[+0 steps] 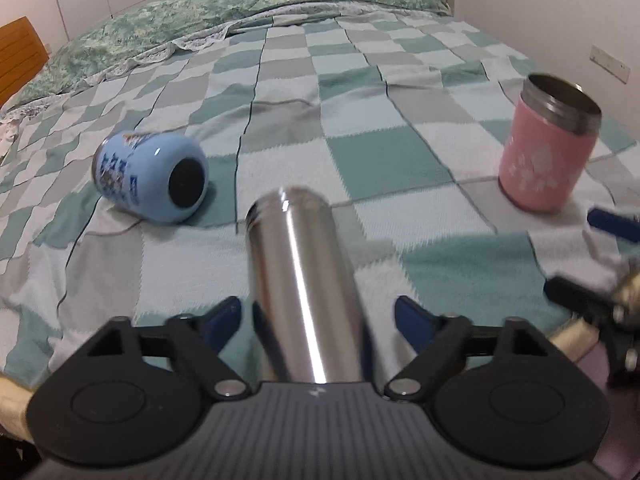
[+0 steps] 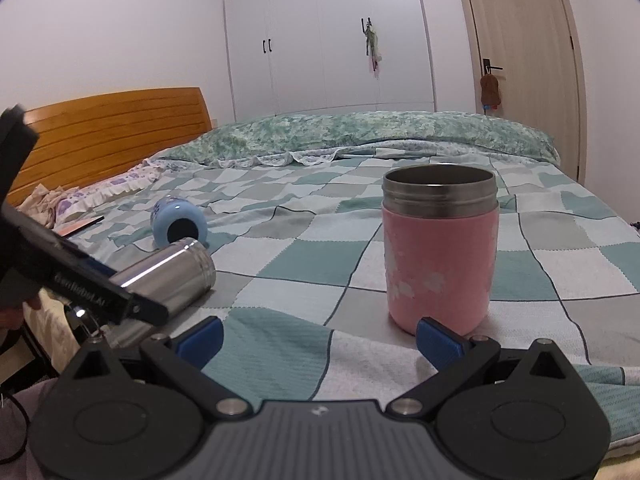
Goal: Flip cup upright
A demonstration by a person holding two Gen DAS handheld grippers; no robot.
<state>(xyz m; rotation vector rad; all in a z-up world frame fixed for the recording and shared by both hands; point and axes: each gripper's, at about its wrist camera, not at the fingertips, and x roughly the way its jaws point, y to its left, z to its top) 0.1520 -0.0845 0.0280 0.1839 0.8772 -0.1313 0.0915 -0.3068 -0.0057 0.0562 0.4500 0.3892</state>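
Note:
A steel cup [image 1: 304, 284] lies on its side on the checked bedspread, mouth pointing away from me. My left gripper [image 1: 318, 320] is open, its blue fingertips [image 1: 222, 320] on either side of the cup's base end with gaps on both sides. The cup also shows in the right wrist view [image 2: 172, 276], with the left gripper body over it. A pink cup [image 2: 440, 248] stands upright, also in the left wrist view [image 1: 548, 152]. My right gripper [image 2: 318, 340] is open and empty, just in front of the pink cup.
A light blue cup [image 1: 152, 176] lies on its side to the left of the steel one, also in the right wrist view [image 2: 178, 226]. A green quilt [image 1: 224, 12] is bunched at the far side. A wooden headboard [image 2: 112, 136] is at the left.

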